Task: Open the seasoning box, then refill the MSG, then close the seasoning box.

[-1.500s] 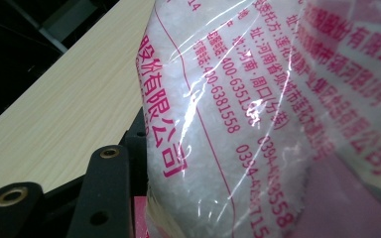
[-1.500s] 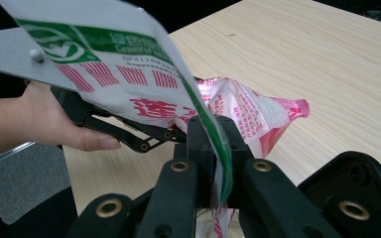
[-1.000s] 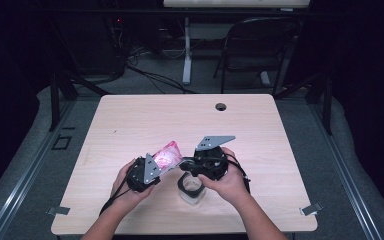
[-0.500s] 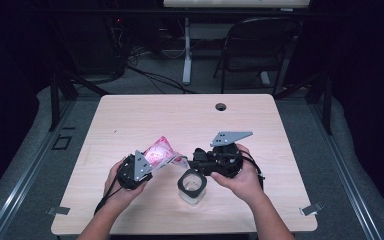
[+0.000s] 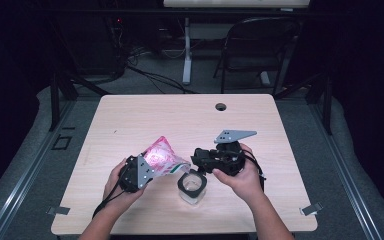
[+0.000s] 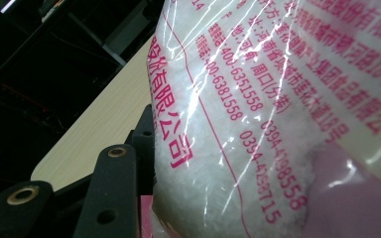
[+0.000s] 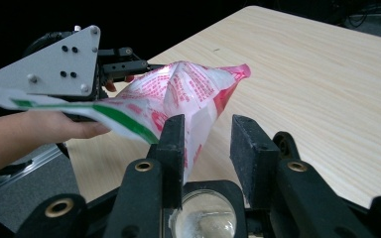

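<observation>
The left gripper had its jaws clamped on the lower part of a pink-printed plastic bag of white grains, holding it tilted off the table with its mouth drooping toward four o'clock, over the open jar. The right gripper, at three o'clock from the bag, had just been narrowing its jaws, which stood partly apart: in the right gripper view one pad lay against the bag's hanging edge while the other stood clear, so it had no hold. The jar stood directly beneath those jaws, white grains lying inside it.
</observation>
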### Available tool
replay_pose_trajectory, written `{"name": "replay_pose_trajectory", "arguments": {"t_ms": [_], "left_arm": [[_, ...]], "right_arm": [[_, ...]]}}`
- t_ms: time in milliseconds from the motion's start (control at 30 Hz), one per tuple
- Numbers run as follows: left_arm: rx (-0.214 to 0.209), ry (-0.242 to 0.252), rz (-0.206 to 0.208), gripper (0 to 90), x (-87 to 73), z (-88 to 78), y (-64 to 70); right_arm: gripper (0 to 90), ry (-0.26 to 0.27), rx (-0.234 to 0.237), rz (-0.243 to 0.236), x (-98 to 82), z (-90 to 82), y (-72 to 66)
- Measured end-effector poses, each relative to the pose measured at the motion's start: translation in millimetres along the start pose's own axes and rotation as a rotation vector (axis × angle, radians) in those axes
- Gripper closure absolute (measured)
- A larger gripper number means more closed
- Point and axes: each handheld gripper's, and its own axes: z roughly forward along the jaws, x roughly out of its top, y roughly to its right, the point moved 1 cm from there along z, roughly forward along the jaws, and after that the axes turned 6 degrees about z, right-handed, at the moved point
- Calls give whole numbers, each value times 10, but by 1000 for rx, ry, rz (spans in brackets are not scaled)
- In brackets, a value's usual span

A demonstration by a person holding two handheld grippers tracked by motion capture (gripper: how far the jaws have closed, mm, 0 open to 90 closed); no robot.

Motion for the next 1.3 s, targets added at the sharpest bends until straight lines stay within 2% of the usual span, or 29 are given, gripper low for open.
{"name": "replay_pose_trajectory", "arguments": {"t_ms": [267,667,933,1067,1300], "left_arm": [[5,-3,38,554,22,-5,57],[-2,-1,80,555,71,27,137],[-2,5,114,557,124,26,176],[10,5,150,557,127,31,207],[24,6,175,558,116,7,217]], "right_arm": [[661,-4,24,14,-21,81,-27],[665,-44,41,-6,-51,209,-88],[758,-86,44,14,-96,315,-74],[878,-117,26,6,-121,361,-80],[900,-134,17,-1,-121,352,-82]]}}
